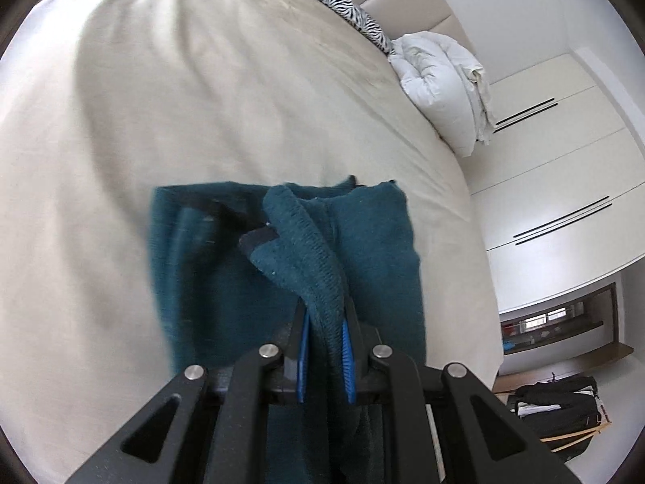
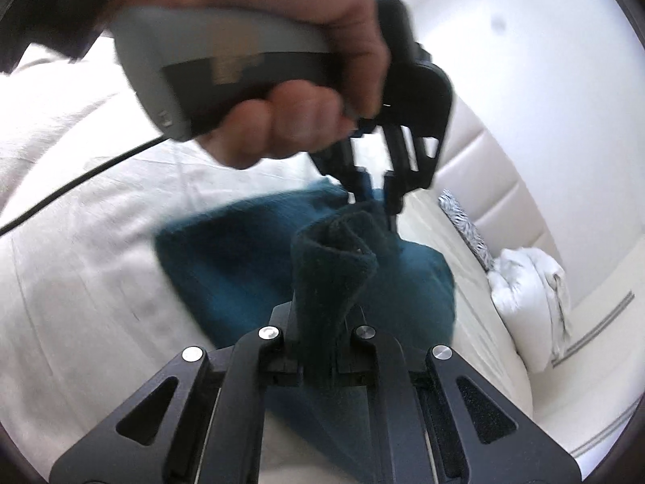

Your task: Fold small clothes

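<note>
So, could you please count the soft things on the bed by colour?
Teal: 1, the teal garment, held by both grippers
White: 1, the bunched white duvet
Black-and-white zebra print: 1, the zebra pillow
Total: 3

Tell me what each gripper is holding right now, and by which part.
Both hold the same teal garment. The left gripper is shut on a bunched ribbed edge; the right gripper is shut on a rolled-up fold of its edge, above the bed.
</note>
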The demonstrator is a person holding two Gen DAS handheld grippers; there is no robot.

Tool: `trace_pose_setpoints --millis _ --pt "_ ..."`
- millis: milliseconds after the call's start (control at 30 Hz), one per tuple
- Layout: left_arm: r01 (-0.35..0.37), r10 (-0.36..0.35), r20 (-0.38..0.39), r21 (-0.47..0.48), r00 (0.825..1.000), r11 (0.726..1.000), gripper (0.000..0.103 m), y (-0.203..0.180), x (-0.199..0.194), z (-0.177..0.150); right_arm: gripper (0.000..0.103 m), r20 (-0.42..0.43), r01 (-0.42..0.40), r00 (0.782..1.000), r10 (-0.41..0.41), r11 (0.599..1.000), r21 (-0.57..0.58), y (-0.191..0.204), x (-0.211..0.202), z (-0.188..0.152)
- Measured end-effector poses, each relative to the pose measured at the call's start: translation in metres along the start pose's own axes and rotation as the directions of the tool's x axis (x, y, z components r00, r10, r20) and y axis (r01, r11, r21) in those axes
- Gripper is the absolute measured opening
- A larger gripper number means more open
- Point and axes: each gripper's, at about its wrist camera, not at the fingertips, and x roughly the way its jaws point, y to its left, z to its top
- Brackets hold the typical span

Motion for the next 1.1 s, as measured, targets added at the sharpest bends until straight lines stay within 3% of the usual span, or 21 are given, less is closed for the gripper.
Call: trace_pose_setpoints --millis 400,600,733,867,967,1067,1100 --pt "-0.031 0.030 0.021 0.022 0.999 0.999 0.015 0.019 -0.017 0.004 0.007 0.002 -0.074 0.997 0.075 0.997 -0.010 0.006 0.024 0.026" --pt "-0.036 0.036 0.032 -0.015 0.999 0.999 0.015 0.033 -0.017 0.001 0.007 0.011 -0.101 0.995 0.101 0.995 -0.021 -0.001 0.036 0.017" --pt "-0.041 0.043 0.031 -0.058 0.999 0.997 0.016 0.054 -0.002 -0.009 0.011 -0.027 -0.164 0.986 0.164 0.986 -0.007 0.008 0.053 0.005" --pt "0.028 -0.019 0.084 -0.108 0.996 0.994 0.021 0.065 -0.007 -0.016 0.015 -0.021 -0.174 0.984 0.175 0.984 0.033 -0.002 0.060 -0.001" --pt "-0.024 0.036 0.104 -0.114 0.994 0.993 0.031 0.065 -0.017 -0.017 0.015 -0.027 -0.200 0.979 0.202 0.979 0.050 -0.013 0.052 -0.005" --pt "-0.122 0.133 0.144 -0.086 0.981 0.989 0.035 0.056 -0.039 -0.018 0.030 -0.014 -0.286 0.957 0.289 0.951 0.117 -0.029 0.029 -0.016" --pt "-0.159 0.168 0.175 -0.064 0.970 0.985 0.035 0.048 -0.051 -0.018 0.042 0.004 -0.307 0.951 0.310 0.940 0.146 -0.037 0.020 -0.021"
